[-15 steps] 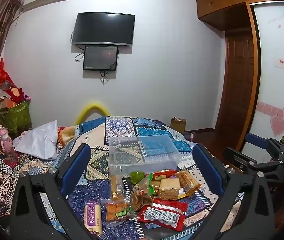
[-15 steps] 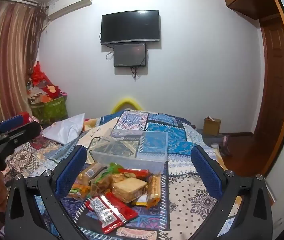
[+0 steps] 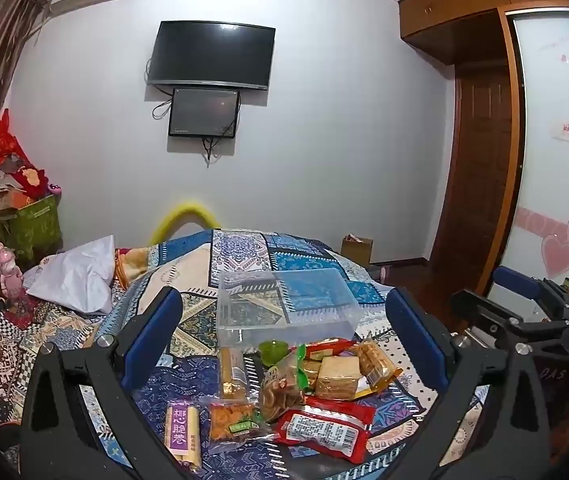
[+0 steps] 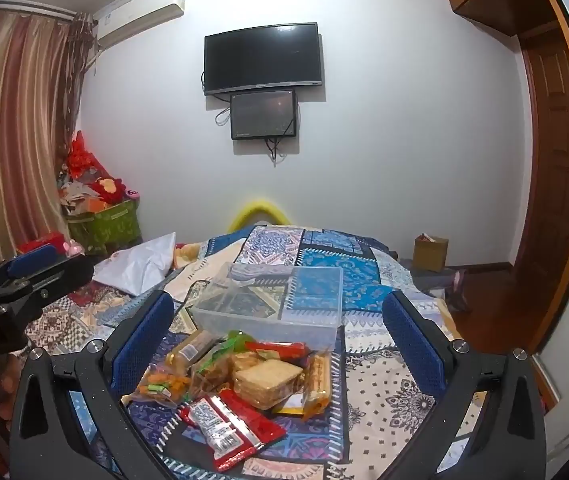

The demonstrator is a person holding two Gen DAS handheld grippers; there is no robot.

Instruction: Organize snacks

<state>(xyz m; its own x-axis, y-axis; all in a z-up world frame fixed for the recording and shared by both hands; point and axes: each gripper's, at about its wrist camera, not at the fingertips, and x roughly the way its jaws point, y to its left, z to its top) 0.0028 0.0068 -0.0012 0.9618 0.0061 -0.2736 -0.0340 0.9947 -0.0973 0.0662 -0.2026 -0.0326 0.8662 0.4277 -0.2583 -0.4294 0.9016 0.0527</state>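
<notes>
Wide apart, both: left hand-held gripper and right hand-held gripper, holding nothing, touching nothing. Raised level above the snack pile on the patchwork bed, just before the clear plastic box. Chinese characters on the purple-labelled pack; too small to read for certain.

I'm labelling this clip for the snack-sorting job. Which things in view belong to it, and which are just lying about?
Belongs to the job:
- clear plastic bin, empty
- red packet
- purple-label roll
- wrapped cracker block
- green jelly cup
- left gripper and right gripper, both open

Just lying about:
- white pillow
- wall TV
- cardboard box
- green basket
</notes>
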